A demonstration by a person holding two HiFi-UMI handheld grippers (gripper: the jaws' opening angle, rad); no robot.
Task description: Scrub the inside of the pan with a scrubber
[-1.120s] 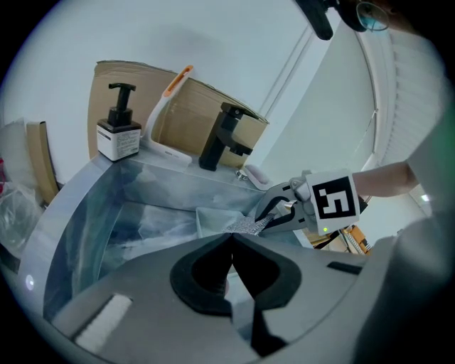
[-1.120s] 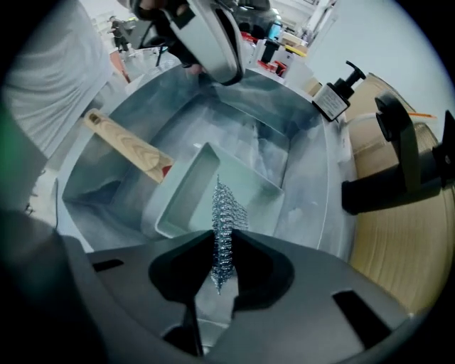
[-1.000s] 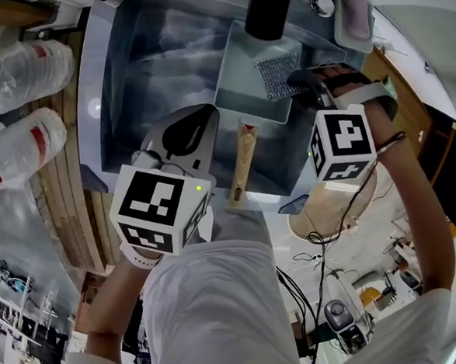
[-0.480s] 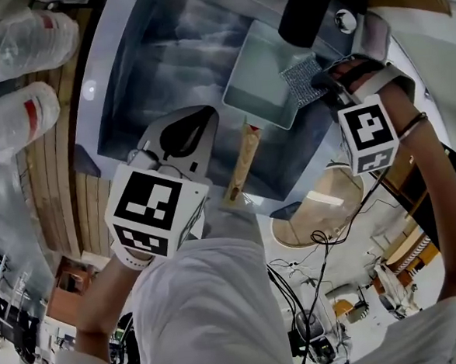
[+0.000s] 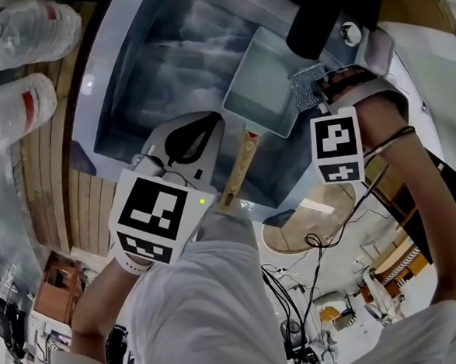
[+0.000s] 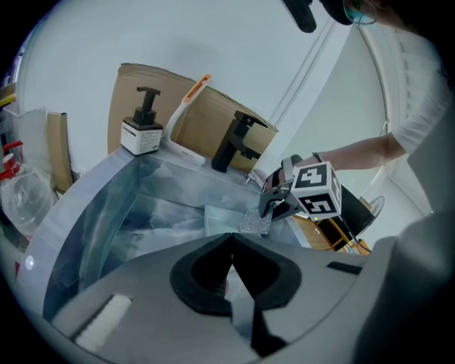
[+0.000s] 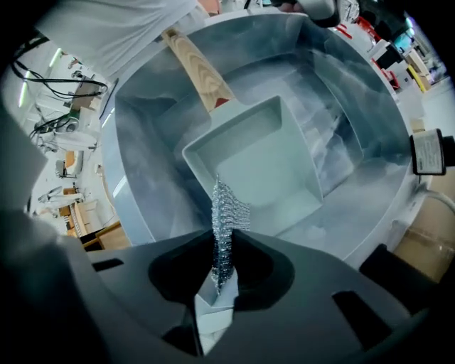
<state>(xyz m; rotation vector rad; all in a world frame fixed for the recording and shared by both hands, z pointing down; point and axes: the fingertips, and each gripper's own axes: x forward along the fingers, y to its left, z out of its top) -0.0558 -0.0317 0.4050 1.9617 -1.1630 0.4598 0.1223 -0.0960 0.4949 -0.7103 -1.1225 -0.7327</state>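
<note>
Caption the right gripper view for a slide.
Right gripper clamps a silvery wire-mesh scrubber at the edge of a pale square pan with a wooden handle, in a steel sink.

Lower end of scrubber buried between right gripper jaws. Just beyond it, pan near rim partly masked. Far ahead of left gripper, pump bottle label too small to read. Above right gripper, faucet cut by top edge.

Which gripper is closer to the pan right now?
Right. The right gripper holds the scrubber at the pan's rim. The left gripper, shut and empty, hangs beside the wooden handle.
</note>
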